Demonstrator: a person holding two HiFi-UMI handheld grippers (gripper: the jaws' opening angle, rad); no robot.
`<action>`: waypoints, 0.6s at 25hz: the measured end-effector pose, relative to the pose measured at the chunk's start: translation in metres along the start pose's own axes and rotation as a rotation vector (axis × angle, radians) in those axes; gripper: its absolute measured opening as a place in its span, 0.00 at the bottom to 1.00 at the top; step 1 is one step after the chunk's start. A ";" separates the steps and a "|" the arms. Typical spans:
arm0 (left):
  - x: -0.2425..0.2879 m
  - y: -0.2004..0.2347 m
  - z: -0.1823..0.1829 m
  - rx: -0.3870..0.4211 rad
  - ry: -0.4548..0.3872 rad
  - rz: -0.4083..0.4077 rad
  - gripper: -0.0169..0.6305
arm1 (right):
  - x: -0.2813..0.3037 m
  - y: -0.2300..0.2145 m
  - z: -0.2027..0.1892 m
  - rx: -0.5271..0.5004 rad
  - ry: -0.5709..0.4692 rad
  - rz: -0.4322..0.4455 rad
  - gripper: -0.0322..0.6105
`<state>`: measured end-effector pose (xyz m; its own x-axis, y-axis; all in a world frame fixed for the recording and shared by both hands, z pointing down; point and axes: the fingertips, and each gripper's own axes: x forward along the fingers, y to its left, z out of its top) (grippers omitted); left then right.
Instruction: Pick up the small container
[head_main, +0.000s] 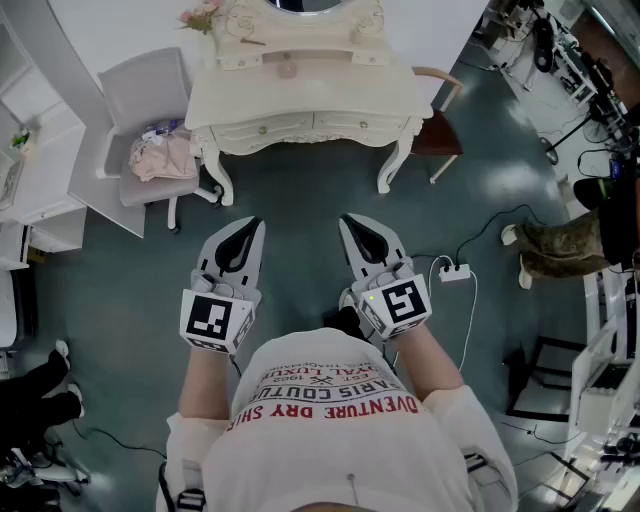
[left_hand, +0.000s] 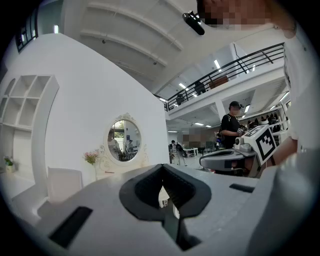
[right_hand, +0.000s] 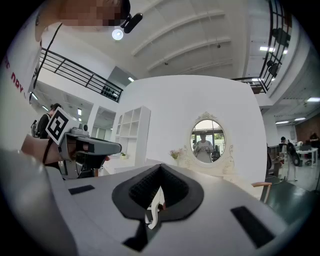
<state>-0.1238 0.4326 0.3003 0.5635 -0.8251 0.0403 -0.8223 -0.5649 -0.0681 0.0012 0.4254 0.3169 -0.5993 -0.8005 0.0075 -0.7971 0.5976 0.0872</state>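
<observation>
A cream vanity table (head_main: 310, 95) stands ahead across the floor, and a small pinkish item (head_main: 288, 68) on its top may be the small container; it is too small to tell. My left gripper (head_main: 250, 224) and right gripper (head_main: 350, 220) hover side by side in front of my chest, well short of the table. Both are shut with nothing between the jaws. In the left gripper view the shut left gripper (left_hand: 161, 169) points at the oval mirror (left_hand: 124, 140). The right gripper view has the shut right gripper (right_hand: 160, 167) below the same mirror (right_hand: 207, 141).
A pale chair (head_main: 150, 90) holding a pink bundle stands left of the table, and a wooden chair (head_main: 440, 130) stands to its right. White shelving (head_main: 40, 170) lines the left side. A power strip (head_main: 455, 272) with cables lies on the floor. Another person's boots (head_main: 555, 250) are at the right.
</observation>
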 end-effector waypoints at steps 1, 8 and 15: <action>-0.001 0.001 0.001 0.003 -0.006 -0.007 0.04 | 0.001 0.001 0.001 0.000 -0.004 -0.003 0.05; -0.008 0.008 -0.001 0.017 -0.018 -0.034 0.04 | 0.009 0.008 0.002 0.005 -0.009 -0.006 0.05; -0.019 0.014 -0.013 0.012 -0.002 -0.046 0.04 | 0.013 0.011 -0.004 0.054 -0.011 -0.025 0.05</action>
<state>-0.1469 0.4402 0.3115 0.6005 -0.7985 0.0421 -0.7948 -0.6018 -0.0778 -0.0146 0.4212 0.3220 -0.5798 -0.8148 -0.0048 -0.8144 0.5793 0.0330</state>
